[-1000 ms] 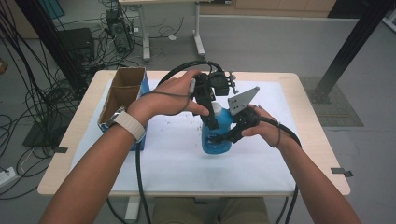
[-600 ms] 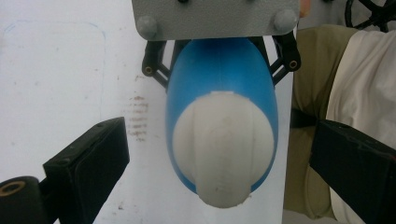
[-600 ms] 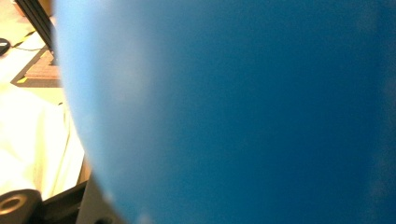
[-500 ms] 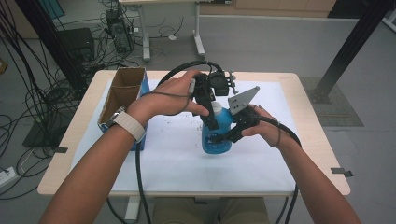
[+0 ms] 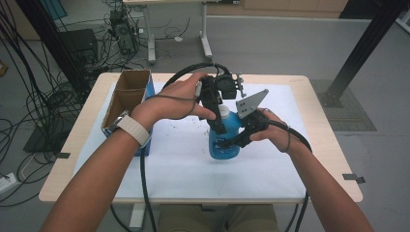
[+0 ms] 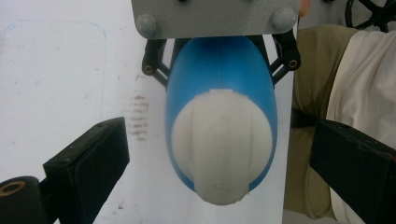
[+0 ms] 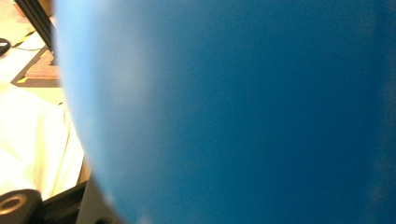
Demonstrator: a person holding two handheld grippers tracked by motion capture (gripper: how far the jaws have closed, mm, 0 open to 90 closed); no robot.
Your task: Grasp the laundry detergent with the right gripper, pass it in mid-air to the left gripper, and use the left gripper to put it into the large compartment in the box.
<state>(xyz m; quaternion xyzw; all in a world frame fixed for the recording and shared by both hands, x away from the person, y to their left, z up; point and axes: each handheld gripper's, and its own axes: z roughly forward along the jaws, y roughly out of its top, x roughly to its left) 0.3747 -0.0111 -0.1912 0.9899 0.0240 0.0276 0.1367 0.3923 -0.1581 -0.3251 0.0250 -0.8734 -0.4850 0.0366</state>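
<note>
The jaws of the left gripper were seen spread wide to either side of the white cap, touching nothing. The right gripper was clamped on the blue bottle, which stood upright on the white mat. Nothing had shifted over the last second, so uncapping was judged not yet begun. The left hand was held arched over the bottle; the right was held level beside it.

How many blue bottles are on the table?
1. The blue bottle stands near the middle of the white mat, held by the right hand-held gripper, with the left hand-held gripper at its white cap. The cardboard box could hide more.
</note>
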